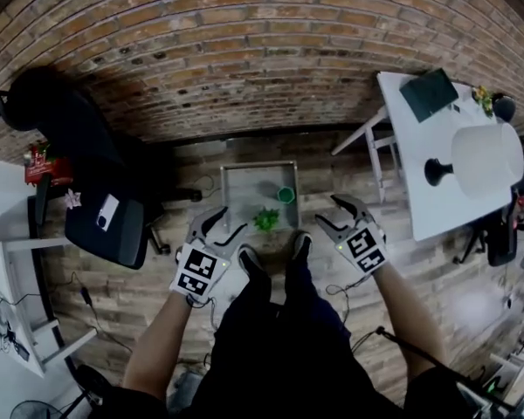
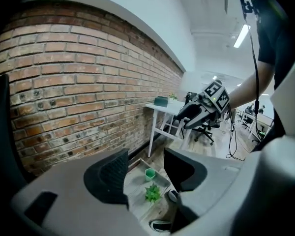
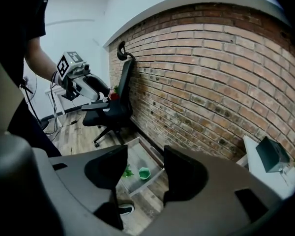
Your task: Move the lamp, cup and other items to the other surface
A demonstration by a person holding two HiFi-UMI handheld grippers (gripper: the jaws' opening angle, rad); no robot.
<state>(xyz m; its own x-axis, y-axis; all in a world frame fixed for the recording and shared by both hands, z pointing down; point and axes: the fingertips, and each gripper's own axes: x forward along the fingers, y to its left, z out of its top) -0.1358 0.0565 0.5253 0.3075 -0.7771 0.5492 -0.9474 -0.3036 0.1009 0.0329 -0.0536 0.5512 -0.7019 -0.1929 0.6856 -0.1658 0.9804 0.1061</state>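
I hold the left gripper (image 1: 223, 227) and right gripper (image 1: 334, 215) spread and empty, and I judge the cup (image 1: 286, 195) and plant (image 1: 266, 220) already placed on the low tray (image 1: 236, 177), with the lamp (image 1: 485, 160) left to move from the white table (image 1: 437, 212).

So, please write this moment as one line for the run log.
left tongs: open, empty | right tongs: open, empty | cup, plant: on floor tray | lamp: on table

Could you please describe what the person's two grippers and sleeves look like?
Both the left claw and the right claw are light grey shells with two tapering jaws lined by black textured pads. Each carries a cube of black-and-white square markers, and a small green light glows on the right one. The forearms are bare; the top is black with short sleeves.
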